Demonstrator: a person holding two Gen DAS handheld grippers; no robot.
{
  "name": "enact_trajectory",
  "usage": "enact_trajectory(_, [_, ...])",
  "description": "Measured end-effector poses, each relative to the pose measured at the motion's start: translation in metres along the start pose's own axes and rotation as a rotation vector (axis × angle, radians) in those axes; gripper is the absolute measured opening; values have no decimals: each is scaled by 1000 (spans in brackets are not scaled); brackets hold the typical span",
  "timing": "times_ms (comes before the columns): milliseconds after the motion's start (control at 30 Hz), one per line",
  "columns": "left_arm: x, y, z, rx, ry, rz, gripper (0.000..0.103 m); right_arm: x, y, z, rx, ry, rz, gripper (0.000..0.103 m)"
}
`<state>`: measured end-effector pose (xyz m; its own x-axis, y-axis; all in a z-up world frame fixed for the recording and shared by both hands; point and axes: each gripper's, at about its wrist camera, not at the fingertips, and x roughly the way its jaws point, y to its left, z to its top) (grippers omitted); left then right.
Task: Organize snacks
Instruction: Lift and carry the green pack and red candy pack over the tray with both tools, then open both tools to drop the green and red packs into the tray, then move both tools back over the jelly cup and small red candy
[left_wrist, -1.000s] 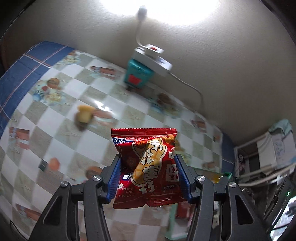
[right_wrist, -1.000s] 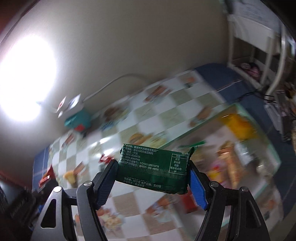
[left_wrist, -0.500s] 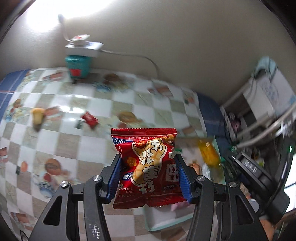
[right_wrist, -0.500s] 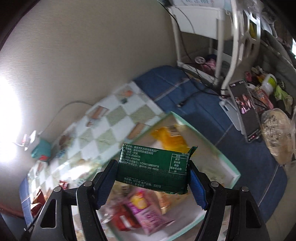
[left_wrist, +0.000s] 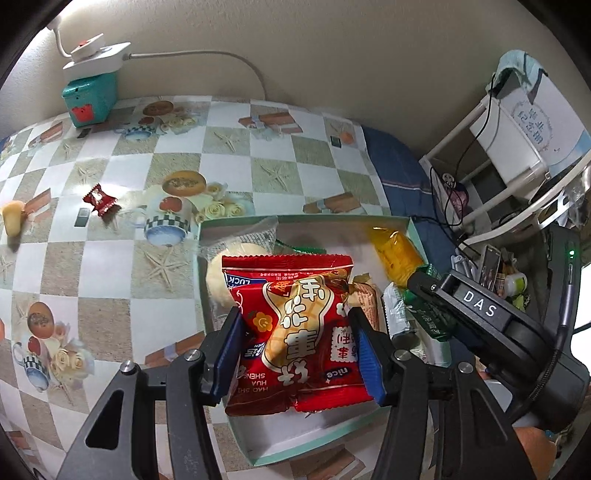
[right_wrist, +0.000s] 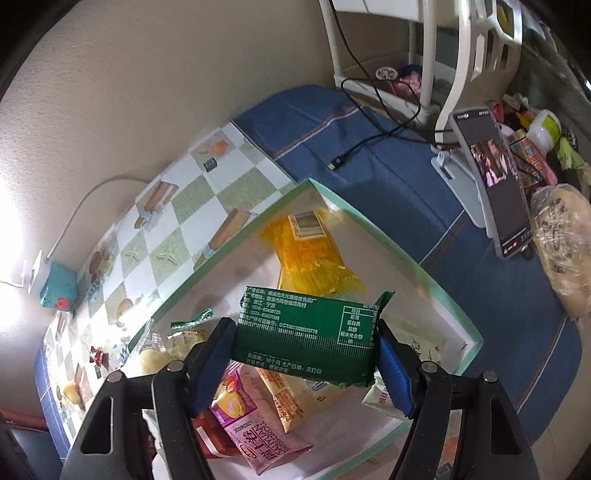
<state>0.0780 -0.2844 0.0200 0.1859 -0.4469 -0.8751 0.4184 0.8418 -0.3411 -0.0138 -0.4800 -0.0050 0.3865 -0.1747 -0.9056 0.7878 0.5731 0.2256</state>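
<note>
Left gripper (left_wrist: 301, 345) clamping red peanut packet (left_wrist: 295, 328), right gripper (right_wrist: 304, 349) clamping green packet (right_wrist: 306, 332) (both above tray (right_wrist: 439, 291)).

"DAS" on right tongs (left_wrist: 424, 284); perhaps "nice" on red packet (left_wrist: 295, 332)

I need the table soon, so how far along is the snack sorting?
Done: several packets, including the yellow packet, lie in the box. In hand: the left tool grips a red peanut packet, the right tool a green packet, both over the box. Left: a red candy and a pale snack on the table.
</note>
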Motion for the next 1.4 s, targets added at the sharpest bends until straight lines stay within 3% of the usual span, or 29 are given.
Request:
enact_trajectory(167, [9, -5, -1, 13, 26, -22, 61, 1, -2, 1, 8, 2, 6, 77])
enact_trajectory(267, [10, -2, 0, 1, 33, -23, 79, 3, -4, 1, 18, 14, 23, 80])
enact_trajectory(467, [2, 11, 6, -17, 5, 24, 81, 2, -1, 0, 8, 12, 19, 83])
enact_trajectory(533, [-4, 20, 10, -27, -23, 60, 82, 1, 3, -1, -1, 6, 23, 86])
enact_trajectory(567, [-6, 25, 12, -36, -37, 79, 89, 1, 4, -1, -4, 3, 27, 95])
enact_trajectory(600, [-11, 34, 15, -56, -54, 103, 95, 0, 7, -1, -9, -3, 33, 103])
enact_trajectory(1133, [-62, 194, 33, -383, -179, 283, 97, -17, 85, -22, -211, -80, 11, 103])
enact_trajectory(1400, [-91, 266, 24, -506, -232, 331, 97, -25, 142, -46, -307, -120, 59, 103])
